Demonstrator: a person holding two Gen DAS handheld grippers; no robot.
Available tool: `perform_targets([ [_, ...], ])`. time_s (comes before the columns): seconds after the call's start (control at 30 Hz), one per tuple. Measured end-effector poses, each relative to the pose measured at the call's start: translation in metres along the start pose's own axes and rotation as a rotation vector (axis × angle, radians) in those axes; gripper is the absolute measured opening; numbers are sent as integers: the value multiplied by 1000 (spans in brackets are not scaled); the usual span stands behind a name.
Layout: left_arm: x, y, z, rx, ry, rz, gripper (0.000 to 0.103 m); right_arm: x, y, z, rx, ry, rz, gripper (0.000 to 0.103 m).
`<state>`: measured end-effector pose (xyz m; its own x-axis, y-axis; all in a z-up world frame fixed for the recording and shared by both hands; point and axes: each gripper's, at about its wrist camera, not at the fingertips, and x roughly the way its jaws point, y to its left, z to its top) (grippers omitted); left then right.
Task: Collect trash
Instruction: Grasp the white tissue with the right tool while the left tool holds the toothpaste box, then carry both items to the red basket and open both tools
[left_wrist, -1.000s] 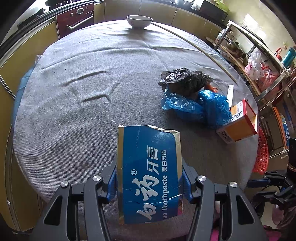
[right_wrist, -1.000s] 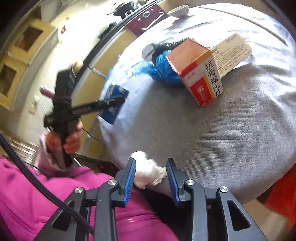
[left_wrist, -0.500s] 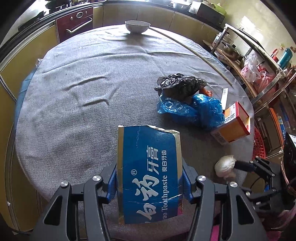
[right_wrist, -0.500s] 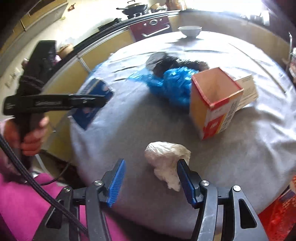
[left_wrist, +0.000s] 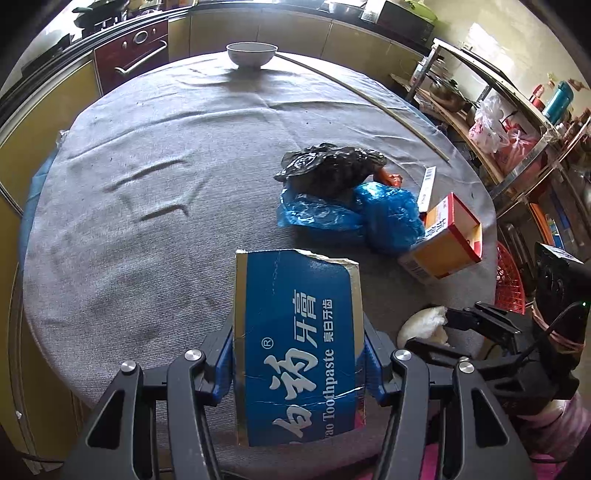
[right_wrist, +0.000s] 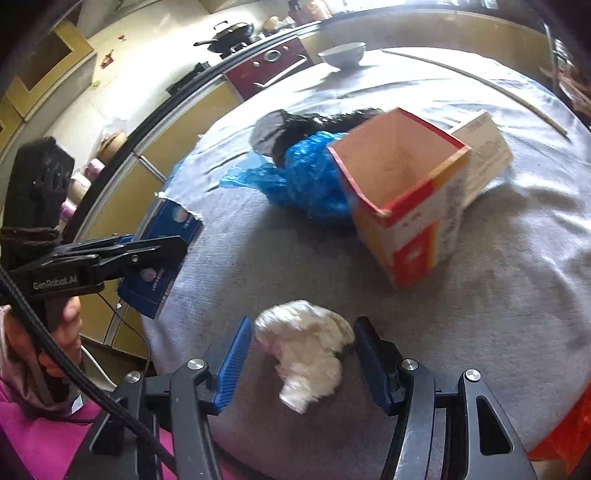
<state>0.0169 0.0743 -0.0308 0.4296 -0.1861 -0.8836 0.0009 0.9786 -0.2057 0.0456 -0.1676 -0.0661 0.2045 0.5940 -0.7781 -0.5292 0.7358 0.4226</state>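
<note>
My left gripper (left_wrist: 298, 354) is shut on a blue toothpaste box (left_wrist: 295, 343), held over the near edge of the round grey table (left_wrist: 147, 206); it also shows in the right wrist view (right_wrist: 159, 254). My right gripper (right_wrist: 301, 354) is open, its jaws either side of a crumpled white tissue (right_wrist: 306, 347) that lies on the table; a small gap shows by the left pad. The tissue also shows in the left wrist view (left_wrist: 421, 325). Beyond lie a blue plastic bag (left_wrist: 351, 218), a black plastic bag (left_wrist: 328, 170) and an open orange medicine box (right_wrist: 406, 203).
A white bowl (left_wrist: 251, 53) stands at the table's far edge. A thin stick (left_wrist: 369, 99) lies across the far right. A red basket (left_wrist: 509, 280) stands on the floor to the right, beside metal shelves (left_wrist: 517, 122). Kitchen cabinets (left_wrist: 129, 62) ring the back.
My right gripper has moved up over the table edge with the tissue and its jaws have opened wide, leaving the tissue on the cloth. The left gripper has stayed still, holding the toothpaste box.
</note>
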Motion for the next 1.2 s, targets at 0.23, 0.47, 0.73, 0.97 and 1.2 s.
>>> perform_targets([
  [0.23,1,-8,2,18,6,15,59,3,11,-3,-92,24,22,41],
  [0.47,-13,-34,10,88,-29,37,59,-29,-16,-11,14,-46,61,40],
  [0.73,-36,-119,33,312,-105,-25,59,-117,-81,-35,235,-274,18,40],
  [0.97,-27,-231,47,539,-105,-165,60,-204,-151,-88,427,-448,-154,40],
  [1.2,17,-340,47,675,-33,-297,60,-273,-201,-130,585,-588,-247,41],
])
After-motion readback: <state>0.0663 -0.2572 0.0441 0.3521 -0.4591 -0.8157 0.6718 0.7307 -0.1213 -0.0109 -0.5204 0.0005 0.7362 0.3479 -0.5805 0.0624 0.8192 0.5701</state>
